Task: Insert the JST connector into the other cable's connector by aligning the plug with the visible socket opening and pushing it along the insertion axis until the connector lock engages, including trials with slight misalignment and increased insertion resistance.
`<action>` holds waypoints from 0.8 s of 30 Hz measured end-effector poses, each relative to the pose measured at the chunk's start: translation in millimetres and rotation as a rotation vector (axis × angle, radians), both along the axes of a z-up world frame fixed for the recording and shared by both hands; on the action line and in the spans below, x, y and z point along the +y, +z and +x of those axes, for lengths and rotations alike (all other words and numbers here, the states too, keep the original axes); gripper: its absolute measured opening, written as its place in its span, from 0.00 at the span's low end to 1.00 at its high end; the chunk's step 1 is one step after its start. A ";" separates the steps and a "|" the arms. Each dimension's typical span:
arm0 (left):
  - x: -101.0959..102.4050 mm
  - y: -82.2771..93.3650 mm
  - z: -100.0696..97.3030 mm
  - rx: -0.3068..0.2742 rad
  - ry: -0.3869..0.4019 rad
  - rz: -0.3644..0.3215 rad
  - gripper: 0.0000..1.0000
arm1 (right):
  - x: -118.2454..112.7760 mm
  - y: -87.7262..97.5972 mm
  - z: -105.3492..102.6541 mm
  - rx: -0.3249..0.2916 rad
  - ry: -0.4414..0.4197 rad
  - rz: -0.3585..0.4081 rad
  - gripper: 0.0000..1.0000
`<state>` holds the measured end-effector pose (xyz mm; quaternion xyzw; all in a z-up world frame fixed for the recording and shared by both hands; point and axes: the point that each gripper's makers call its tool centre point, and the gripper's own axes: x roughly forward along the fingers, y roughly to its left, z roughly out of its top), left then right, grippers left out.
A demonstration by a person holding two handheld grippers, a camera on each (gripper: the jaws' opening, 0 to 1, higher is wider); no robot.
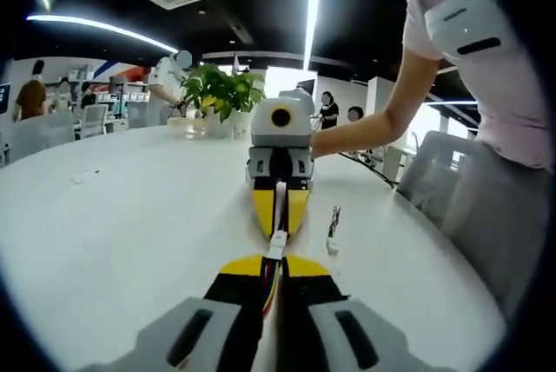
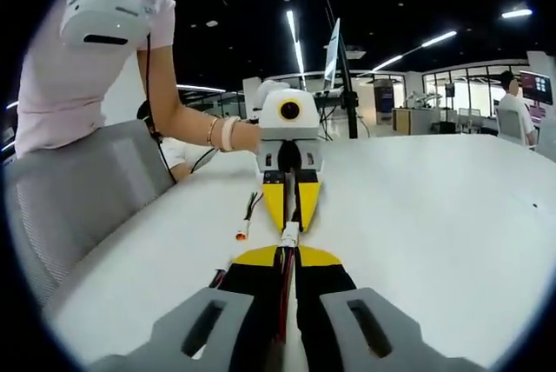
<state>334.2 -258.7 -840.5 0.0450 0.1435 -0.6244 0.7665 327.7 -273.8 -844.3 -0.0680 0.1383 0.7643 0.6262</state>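
Left gripper view
- left gripper (image 1: 276, 278): fingers clamped on a cable
- connector (image 1: 277, 242): at 12 o'clock, between both grippers
- right gripper (image 1: 280, 209): facing, fingers clamped on its cable
- spare cable (image 1: 333, 231): on the desk (image 1: 130, 215), 2 o'clock
- plant (image 1: 217, 92): far behind

Right gripper view
- spare cable (image 2: 248, 215): 10 o'clock
- chair (image 2: 78, 207): left
- writing: none readable

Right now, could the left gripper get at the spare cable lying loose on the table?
Probably not yet: the left gripper is shut on its own cable, mated nose to nose with the right gripper. The spare cable lies unobstructed just beside them.

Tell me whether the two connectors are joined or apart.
Joined, apparently: the white connectors meet with no visible gap between the left gripper and right gripper. Lock engagement: cannot tell.
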 end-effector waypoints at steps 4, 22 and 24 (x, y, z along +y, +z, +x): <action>-0.8 -3.1 0.0 0.005 0.012 0.014 0.00 | 0.0 -3.2 0.4 0.002 -0.002 -0.002 0.04; -2.3 -2.2 0.0 -0.005 0.016 0.041 0.01 | 0.5 -2.0 5.5 0.030 -0.045 -0.032 0.10; -1.3 0.1 -0.1 0.007 0.029 0.038 0.05 | 0.0 1.0 5.4 0.032 -0.049 -0.032 0.09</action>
